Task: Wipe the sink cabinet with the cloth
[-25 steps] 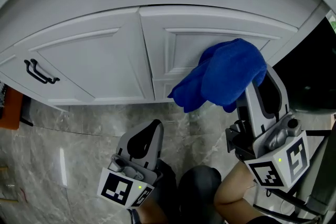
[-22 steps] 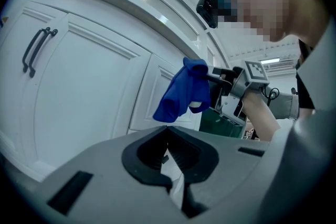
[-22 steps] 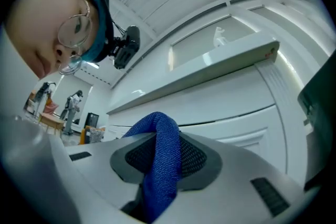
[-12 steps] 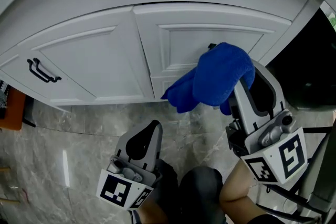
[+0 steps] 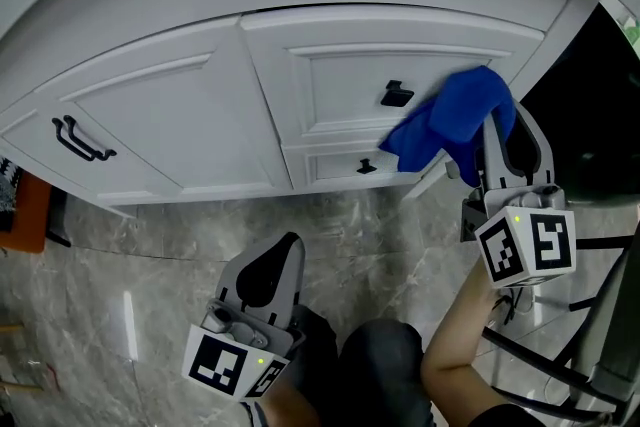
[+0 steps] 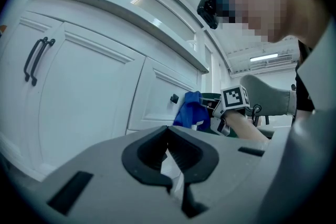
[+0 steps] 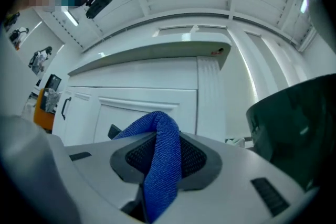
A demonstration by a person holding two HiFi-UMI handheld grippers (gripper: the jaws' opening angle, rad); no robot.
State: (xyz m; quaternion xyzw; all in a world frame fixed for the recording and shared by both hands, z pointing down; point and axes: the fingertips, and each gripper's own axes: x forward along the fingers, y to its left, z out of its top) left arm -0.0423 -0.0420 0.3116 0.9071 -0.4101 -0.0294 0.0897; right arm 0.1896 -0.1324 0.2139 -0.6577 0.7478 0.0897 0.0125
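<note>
The white sink cabinet (image 5: 200,105) curves across the head view, with a drawer front (image 5: 340,90) and a black knob (image 5: 397,95) at its right. My right gripper (image 5: 492,130) is shut on the blue cloth (image 5: 455,120), which rests against the drawer's right end, just right of the knob. In the right gripper view the cloth (image 7: 160,160) hangs folded between the jaws, with the cabinet front (image 7: 152,97) behind it. My left gripper (image 5: 288,250) hangs low over the floor, shut and holding nothing. In its view the cloth (image 6: 190,110) shows far off.
The left cabinet door carries a black bar handle (image 5: 80,140). A second small knob (image 5: 367,167) sits on the lower drawer. Grey marble floor (image 5: 150,265) lies below the cabinet. A dark bin (image 7: 299,123) stands right of the cabinet. An orange object (image 5: 20,210) lies at the far left.
My right gripper has carried the cloth to the right along the drawer front, uncovering both black knobs. The left gripper has stayed put.
</note>
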